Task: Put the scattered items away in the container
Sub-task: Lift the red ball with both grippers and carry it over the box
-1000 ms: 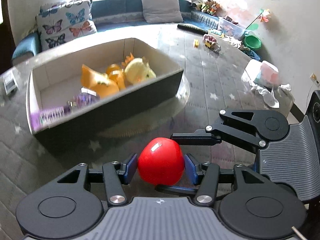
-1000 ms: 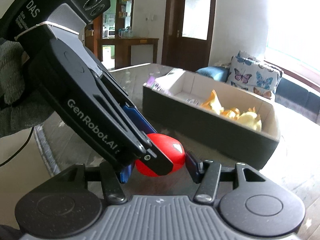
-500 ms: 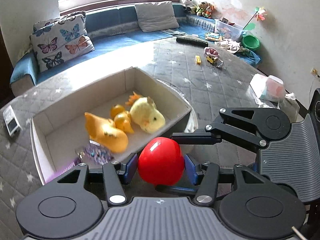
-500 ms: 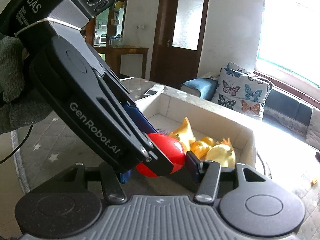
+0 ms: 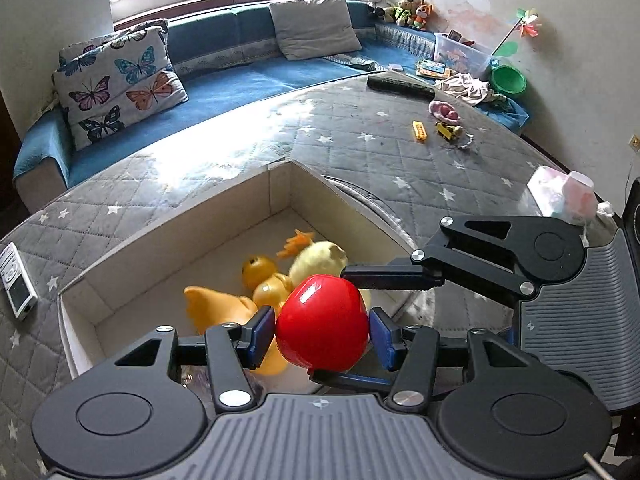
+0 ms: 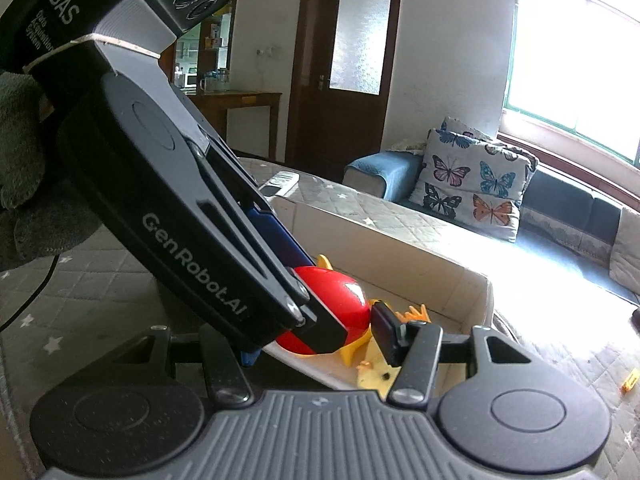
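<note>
A glossy red ball is clamped between the blue pads of my left gripper, held above the open cardboard box. My right gripper is closed around the same ball from the side; its fingers cross in front in the left wrist view. The box holds yellow and orange duck toys and a pale yellow plush. In the right wrist view the left gripper body hides much of the ball.
The box sits on a grey quilted star-patterned surface. A remote lies left of the box. Small toys, a black remote and a tissue pack lie to the right. A blue sofa with butterfly cushions stands behind.
Both grippers, holding the red ball, have risen and moved from in front of the box's near wall to above its inside.
</note>
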The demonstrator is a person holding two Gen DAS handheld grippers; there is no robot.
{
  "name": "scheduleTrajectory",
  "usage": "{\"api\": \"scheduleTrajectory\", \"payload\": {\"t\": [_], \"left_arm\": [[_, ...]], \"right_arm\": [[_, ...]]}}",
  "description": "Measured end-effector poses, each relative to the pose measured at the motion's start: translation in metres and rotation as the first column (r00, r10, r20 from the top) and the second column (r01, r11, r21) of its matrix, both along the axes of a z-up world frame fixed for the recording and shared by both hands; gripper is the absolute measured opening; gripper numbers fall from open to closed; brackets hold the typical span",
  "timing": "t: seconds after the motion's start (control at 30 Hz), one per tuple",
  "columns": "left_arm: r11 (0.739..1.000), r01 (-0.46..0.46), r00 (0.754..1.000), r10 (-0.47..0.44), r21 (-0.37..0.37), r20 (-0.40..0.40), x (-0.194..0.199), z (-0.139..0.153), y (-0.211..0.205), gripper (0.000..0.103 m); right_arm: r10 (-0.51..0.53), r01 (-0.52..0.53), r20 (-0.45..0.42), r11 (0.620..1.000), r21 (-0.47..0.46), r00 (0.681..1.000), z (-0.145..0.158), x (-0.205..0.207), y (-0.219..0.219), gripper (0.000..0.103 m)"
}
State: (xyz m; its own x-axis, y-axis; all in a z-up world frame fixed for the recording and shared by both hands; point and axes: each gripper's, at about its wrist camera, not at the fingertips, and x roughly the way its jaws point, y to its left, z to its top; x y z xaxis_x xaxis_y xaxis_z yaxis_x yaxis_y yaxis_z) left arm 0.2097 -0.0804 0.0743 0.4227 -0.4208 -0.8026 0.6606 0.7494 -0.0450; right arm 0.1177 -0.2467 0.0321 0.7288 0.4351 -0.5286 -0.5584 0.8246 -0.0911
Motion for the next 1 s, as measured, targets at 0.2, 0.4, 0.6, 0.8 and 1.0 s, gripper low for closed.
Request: {"api": "scheduleTrajectory", "payload": {"t": [0.2, 0.4, 0.6, 0.8, 1.0], "left_arm": [[1.000, 0.000, 1.000, 0.000, 0.002, -0.030, 0.027, -0.008, -0.002, 0.055], [1.000, -0.012, 0.998, 0.012, 0.004, -0.061, 0.046, -0.020, 0.000, 0.055], [1.000, -0.028, 0.995, 0.028, 0.008, -0.095, 0.057, -0.032, 0.002, 0.055], [0.999, -0.040, 0.994, 0.041, 0.004, -0.103, 0.060, -0.036, 0.004, 0.055], [0.999, -0.045, 0.994, 0.046, 0.011, -0.100, 0.060, -0.037, 0.005, 0.055]], "right_arm": [[-0.004, 0.004, -0.029, 1.000, -0.001, 1.000, -0.007, 0.024, -0.001, 0.056], [-0.003, 0.003, -0.055, 1.000, -0.001, 0.999, -0.015, 0.038, 0.001, 0.056], [0.003, -0.003, -0.061, 1.000, 0.004, 0.998, -0.021, 0.045, 0.001, 0.056], [0.000, 0.001, -0.075, 1.000, 0.002, 0.997, -0.025, 0.051, 0.000, 0.056], [0.001, -0.001, -0.080, 1.000, -0.001, 0.997, -0.025, 0.052, 0.000, 0.055]]}}
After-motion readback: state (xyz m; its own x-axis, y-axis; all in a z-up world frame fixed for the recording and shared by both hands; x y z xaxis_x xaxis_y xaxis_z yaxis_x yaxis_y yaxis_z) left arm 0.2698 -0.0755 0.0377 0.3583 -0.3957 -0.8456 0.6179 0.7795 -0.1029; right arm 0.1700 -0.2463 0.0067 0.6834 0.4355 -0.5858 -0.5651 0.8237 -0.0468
